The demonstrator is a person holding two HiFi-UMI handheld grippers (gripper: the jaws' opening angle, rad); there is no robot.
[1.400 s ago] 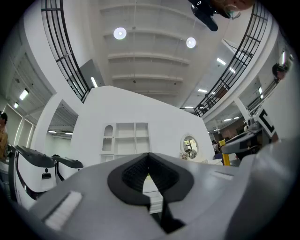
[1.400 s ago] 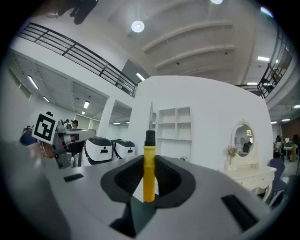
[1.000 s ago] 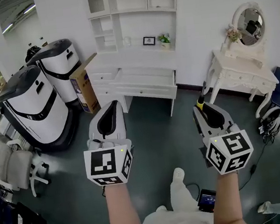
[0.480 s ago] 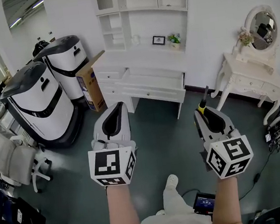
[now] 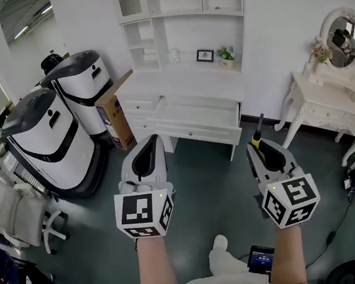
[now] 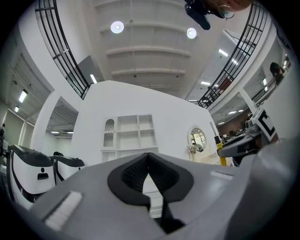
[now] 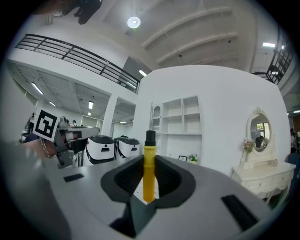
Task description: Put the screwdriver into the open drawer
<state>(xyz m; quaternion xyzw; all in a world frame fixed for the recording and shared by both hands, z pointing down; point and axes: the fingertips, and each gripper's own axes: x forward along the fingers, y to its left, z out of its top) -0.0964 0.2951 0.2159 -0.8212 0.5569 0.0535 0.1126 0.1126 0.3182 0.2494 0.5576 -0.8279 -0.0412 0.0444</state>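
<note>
My right gripper (image 5: 258, 142) is shut on a screwdriver (image 5: 256, 134) with a yellow handle and a black end, which sticks out past the jaws toward the desk. In the right gripper view the screwdriver (image 7: 149, 168) stands upright between the dark pads (image 7: 171, 180). The left gripper (image 5: 148, 145) is level beside it, shut with nothing in it; its pads (image 6: 161, 176) meet in the left gripper view. Ahead stands a white desk (image 5: 151, 82) with its wide middle drawer (image 5: 194, 113) pulled open, still well beyond both grippers.
Two large white-and-black machines (image 5: 45, 138) and a cardboard box (image 5: 114, 111) stand left of the desk. A white dressing table with an oval mirror (image 5: 326, 97) is at the right. A grey chair (image 5: 10, 213) sits at the left edge, a small device (image 5: 261, 258) on the floor.
Both grippers have travelled forward together toward the desk, which now looks nearer and more centred. The screwdriver stays gripped in the right gripper.
</note>
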